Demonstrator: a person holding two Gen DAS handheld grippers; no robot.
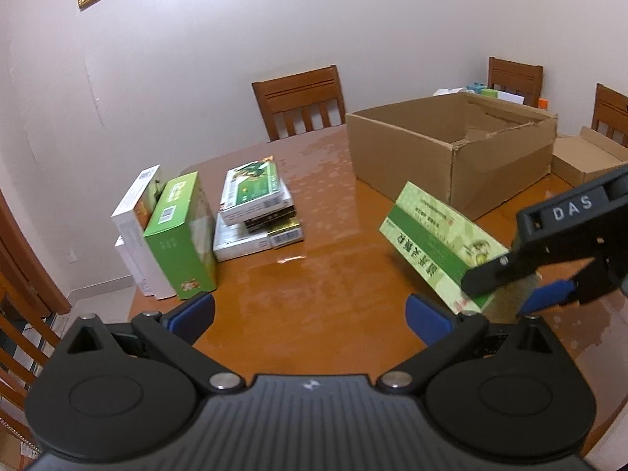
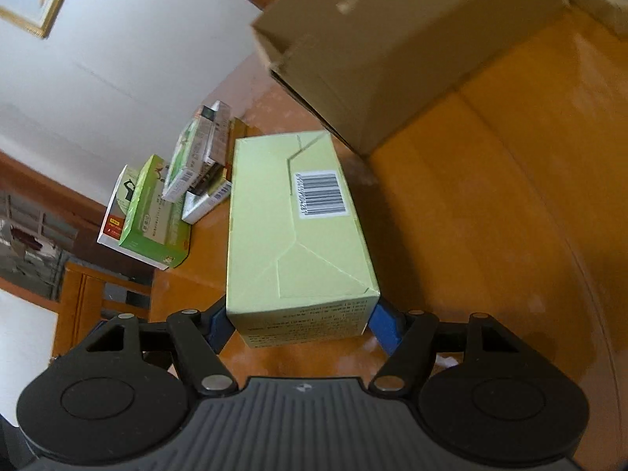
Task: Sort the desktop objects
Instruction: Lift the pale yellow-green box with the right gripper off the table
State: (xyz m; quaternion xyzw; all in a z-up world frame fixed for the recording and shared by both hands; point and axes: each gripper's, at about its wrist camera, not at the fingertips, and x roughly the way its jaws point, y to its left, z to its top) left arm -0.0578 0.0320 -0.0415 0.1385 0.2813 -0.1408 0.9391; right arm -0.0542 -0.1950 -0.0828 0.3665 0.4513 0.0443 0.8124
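Claw work at this moment was all on the right: the right claw (image 2: 300,324) was clamped on a pale green carton (image 2: 298,227), its blue pads (image 2: 386,324) pressing the two long side faces at the near end, so the carton stuck out forward from the pads with its barcode face up and its far end pointing toward the cardboard box. In the left wrist view the same carton hung tilted above the table (image 1: 314,274), clear of the surface, just in front of the near corner of the large open cardboard box (image 1: 451,149). The left claw (image 1: 310,316) stood with its pads well apart and nothing between them, over bare table. Judging by its look, the carton was a light, thin-walled paperboard pack: stiff enough along its edges to be carried from one end, but likely to dent if squeezed hard and smooth enough to slip, so a hold across the narrow width near an end, as here, seemed sound. Further out on the left, a stack of small flat boxes (image 1: 257,200) lay on the table, and beside it a green box (image 1: 182,235) and a white box (image 1: 135,227) stood upright near the table's edge. Wooden chairs (image 1: 300,100) stood beyond the far side against the wall.
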